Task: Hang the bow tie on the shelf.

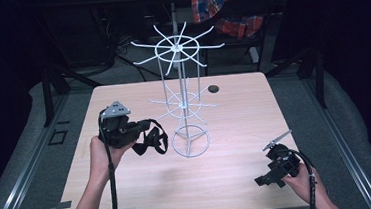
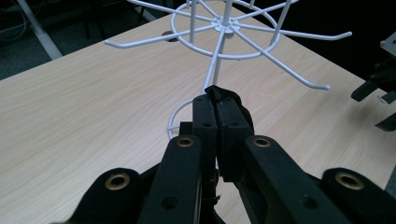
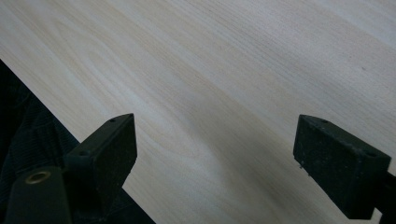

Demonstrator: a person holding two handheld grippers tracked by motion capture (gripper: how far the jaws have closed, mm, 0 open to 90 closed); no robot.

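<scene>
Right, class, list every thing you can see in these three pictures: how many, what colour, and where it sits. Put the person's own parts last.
Table: one, light wood, centre of the high view.
Wire display rack: one, white, two tiers of hooked arms on a ring base, standing mid-table.
Strap: one, black, looped, clamped in the left gripper beside the rack's base.
Round hole: one, dark, far side of the tabletop.
Checked cloth: one, red, blue and orange, draped behind the table.
Left gripper: one, black, fingers shut on the strap.
Right gripper: one, black, fingers wide apart over the table's near right.
Hands: two, left hand, right hand.
</scene>
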